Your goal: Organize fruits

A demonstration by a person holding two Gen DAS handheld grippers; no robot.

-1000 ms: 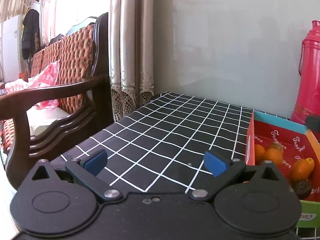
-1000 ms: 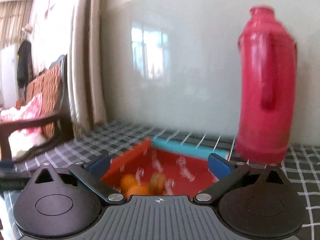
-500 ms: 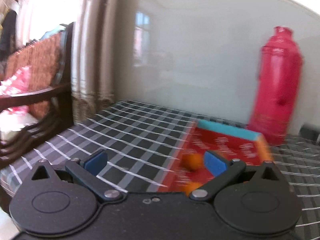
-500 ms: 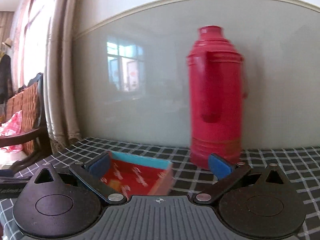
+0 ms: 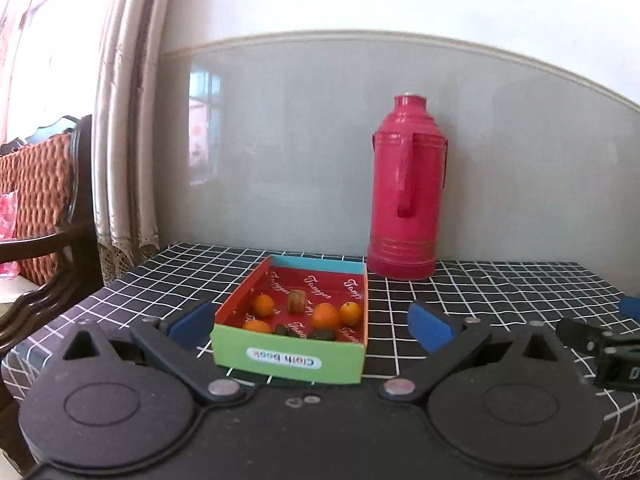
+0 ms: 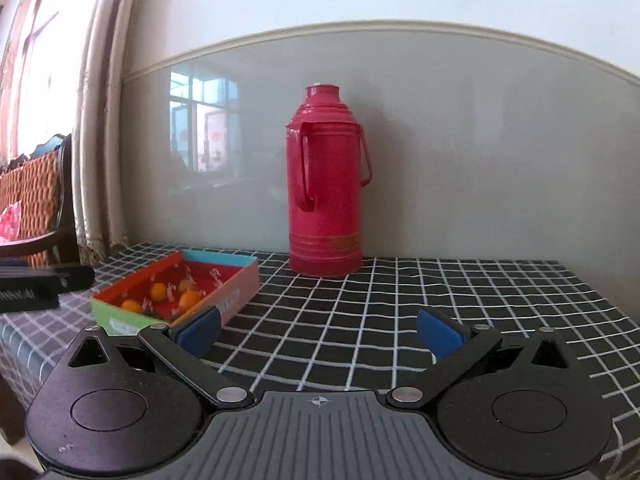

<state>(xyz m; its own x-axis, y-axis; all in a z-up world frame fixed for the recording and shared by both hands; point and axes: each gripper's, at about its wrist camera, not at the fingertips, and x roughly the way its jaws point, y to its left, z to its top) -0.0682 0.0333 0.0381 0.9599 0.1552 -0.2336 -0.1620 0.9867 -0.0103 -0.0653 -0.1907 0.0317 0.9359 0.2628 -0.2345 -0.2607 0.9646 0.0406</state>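
Grippers level above the table (image 5: 500,292): left gripper (image 5: 310,326) spread, box (image 5: 292,320) of fruits (image 5: 325,315) at its 12 o'clock; right gripper (image 6: 318,330) spread, empty, box at 10 o'clock.

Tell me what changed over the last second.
The left hand-held gripper swung right, from facing the wooden chair to facing the shallow red cardboard box of small orange fruits. The right hand-held gripper swung right, off the box, toward the checked tablecloth. Nothing was grasped; both stayed open. Box, fruits and red thermos flask sat unmoved.
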